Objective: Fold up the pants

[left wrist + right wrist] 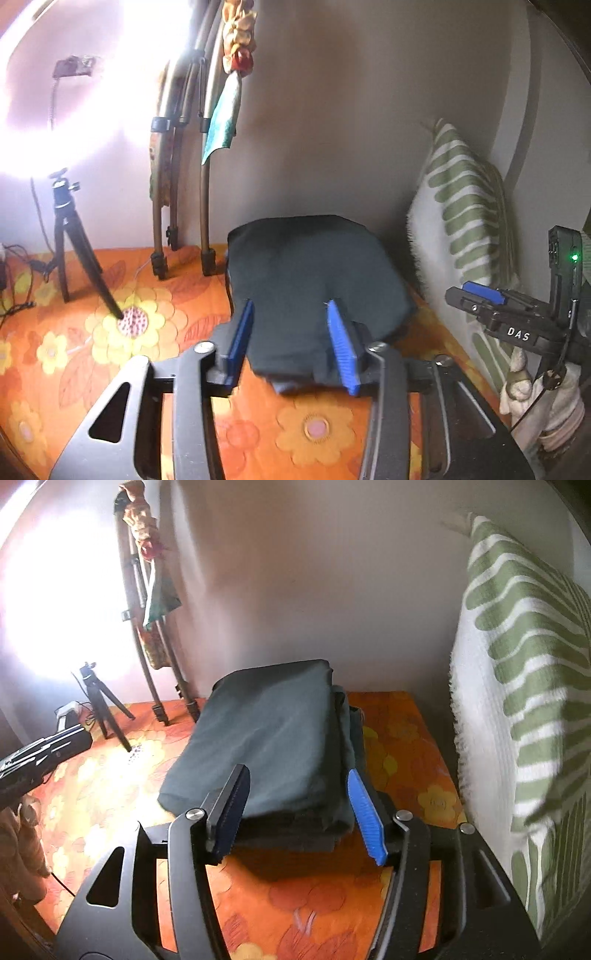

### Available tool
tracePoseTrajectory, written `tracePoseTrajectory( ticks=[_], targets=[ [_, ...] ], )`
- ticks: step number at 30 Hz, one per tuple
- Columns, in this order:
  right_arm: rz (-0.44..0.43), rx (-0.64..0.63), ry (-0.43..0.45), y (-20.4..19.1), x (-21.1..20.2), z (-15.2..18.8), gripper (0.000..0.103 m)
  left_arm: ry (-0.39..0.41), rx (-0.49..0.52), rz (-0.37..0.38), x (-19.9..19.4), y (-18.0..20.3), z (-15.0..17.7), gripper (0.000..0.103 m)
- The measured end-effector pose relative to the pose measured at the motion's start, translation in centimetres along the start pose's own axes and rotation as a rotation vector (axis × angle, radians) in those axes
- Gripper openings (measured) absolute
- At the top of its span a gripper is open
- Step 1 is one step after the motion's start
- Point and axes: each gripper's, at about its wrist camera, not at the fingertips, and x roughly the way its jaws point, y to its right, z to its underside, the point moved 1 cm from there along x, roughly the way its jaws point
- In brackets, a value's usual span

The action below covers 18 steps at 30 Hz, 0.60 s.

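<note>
The dark green folded cloth pants (266,738) lie in a neat thick bundle on the orange cloth with yellow flowers (122,332), close to the pale wall. The left gripper with blue pads (291,343) hangs over the near end of the pants with its jaws apart, holding nothing. The right gripper with blue pads (299,808) is also let go, its jaws spread wide on either side of the bundle's near edge, not pinching it. A white pillow with green stripes (524,686) leans just beside the pants. A small black tripod (70,240) stands well apart, near a very bright light (74,92).
</note>
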Motion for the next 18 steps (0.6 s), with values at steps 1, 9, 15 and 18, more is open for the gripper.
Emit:
tracePoseTrajectory(
  ticks=[1,9,15,18],
  targets=[
    [0.005,0.004,0.002,-0.3,-0.6,0.4,0.062,-0.005,-0.002,0.011,-0.7,0.2,0.4,0.043],
    [0.093,-0.020,0.030,-3.6,-5.0,3.5,0.073,0.010,0.023,0.040,-5.7,1.6,2.8,0.052],
    [0.143,-0.037,0.080,-5.6,-8.6,5.3,0.080,0.011,0.023,0.044,-9.0,1.5,4.9,0.057],
    [0.154,-0.036,0.099,-6.5,-10.1,6.2,0.082,0.023,0.036,0.038,-10.8,1.5,5.8,0.059]
  ],
)
